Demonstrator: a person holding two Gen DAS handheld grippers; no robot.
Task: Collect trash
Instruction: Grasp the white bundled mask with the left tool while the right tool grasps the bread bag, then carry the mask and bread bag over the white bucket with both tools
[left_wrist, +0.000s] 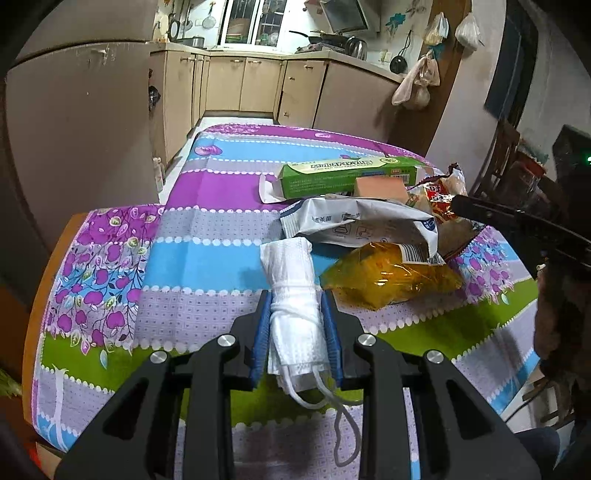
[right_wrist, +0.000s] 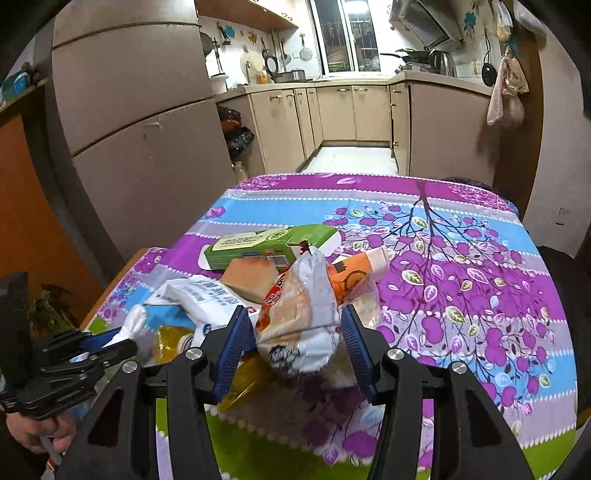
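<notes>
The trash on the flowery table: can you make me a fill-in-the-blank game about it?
1. The left gripper squeezes a rolled-up white ____.
2. The long box at the back of the pile is ____.
3. The right gripper holds a crinkly snack ____.
4. The shiny wrapper beside the left gripper is ____.

Missing words: face mask; green; bag; yellow.
</notes>
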